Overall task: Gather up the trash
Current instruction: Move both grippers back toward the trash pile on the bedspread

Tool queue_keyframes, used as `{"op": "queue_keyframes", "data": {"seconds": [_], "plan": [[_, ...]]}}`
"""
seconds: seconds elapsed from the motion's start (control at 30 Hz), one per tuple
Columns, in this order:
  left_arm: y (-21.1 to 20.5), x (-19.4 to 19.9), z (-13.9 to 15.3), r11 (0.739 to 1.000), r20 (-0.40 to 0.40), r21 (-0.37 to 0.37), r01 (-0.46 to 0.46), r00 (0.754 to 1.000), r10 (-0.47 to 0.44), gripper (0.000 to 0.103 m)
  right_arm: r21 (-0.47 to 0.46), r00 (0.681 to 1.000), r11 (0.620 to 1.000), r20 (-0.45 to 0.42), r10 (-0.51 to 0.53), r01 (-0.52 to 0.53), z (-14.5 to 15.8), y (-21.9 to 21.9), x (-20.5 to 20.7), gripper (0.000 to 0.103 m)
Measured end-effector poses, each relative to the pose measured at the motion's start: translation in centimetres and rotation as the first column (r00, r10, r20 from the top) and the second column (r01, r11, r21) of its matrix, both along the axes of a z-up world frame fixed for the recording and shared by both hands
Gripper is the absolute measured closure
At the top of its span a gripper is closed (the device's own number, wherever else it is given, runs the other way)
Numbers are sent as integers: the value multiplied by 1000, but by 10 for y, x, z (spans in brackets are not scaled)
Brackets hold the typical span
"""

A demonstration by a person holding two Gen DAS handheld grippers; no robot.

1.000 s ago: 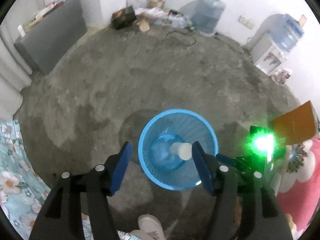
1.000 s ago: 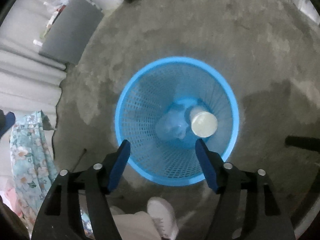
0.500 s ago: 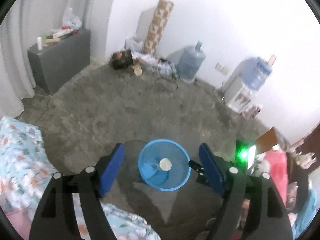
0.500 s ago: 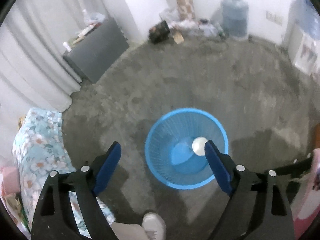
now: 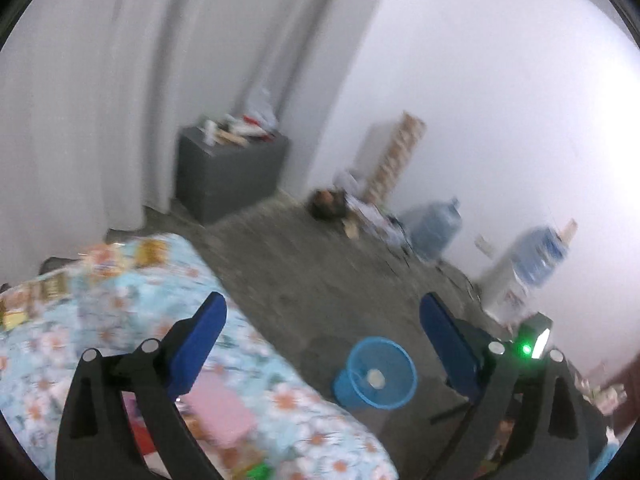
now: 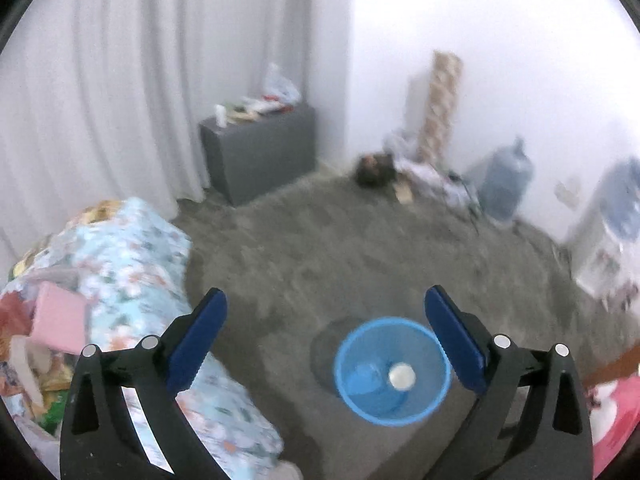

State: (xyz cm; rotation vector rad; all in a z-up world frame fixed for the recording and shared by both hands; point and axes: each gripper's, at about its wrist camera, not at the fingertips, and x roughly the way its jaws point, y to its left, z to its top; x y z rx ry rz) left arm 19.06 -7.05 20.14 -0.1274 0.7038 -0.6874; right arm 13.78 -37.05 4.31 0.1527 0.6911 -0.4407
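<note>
A blue mesh trash basket (image 6: 362,344) stands on the grey floor with a white cup (image 6: 402,376) lying inside; it also shows in the left wrist view (image 5: 400,360), cup (image 5: 375,378) included. My left gripper (image 5: 323,320) is open and empty, high above the floor and over the bed's edge. My right gripper (image 6: 326,316) is open and empty, well above the basket. A pink flat item (image 5: 218,412) lies on the floral bed (image 5: 120,288); it also shows in the right wrist view (image 6: 60,322).
A grey cabinet (image 6: 260,156) with clutter on top stands by the white curtain. Water jugs (image 6: 506,182), a dispenser (image 6: 604,236), a patterned roll (image 6: 442,104) and small clutter line the far wall. The right gripper's green light (image 5: 528,348) shows at right.
Both grippers have risen far from the basket and tilted up toward the room. The basket looks much smaller and the bed has come into view at left. Both stay open.
</note>
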Motion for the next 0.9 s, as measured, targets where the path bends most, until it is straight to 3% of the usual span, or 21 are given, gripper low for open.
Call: {"op": "queue_keyframes", "data": {"seconds": [0.13,0.3,0.47,0.6,0.63,0.77,0.83,0.9], "plan": [[47,6,-5,999,-20,6,-49,999,49,8,30,986,987,48,158,-159,15,26,12,8],[70,15,-36,995,-65,64,-72,995,77,8,194,942,924,126,310,-330,23,45,29,8],[85,26,-74,994,-147,81,-77,985,88,12,338,911,849,88,402,-407,10,62,58,8],[81,24,-94,985,-118,171,2,993,19,18,350,859,794,62,509,-496,3,93,67,8],[79,22,-99,977,-104,211,21,995,1,21,346,847,786,54,529,-513,7,103,69,8],[64,15,-122,895,8,443,47,998,-56,31,324,779,736,6,627,-595,-2,141,77,8],[60,14,-134,856,36,513,60,995,-91,31,333,750,711,-15,661,-620,-12,152,80,8],[58,18,-142,833,30,547,81,993,-116,32,348,728,690,-31,685,-635,-18,167,93,8]]}}
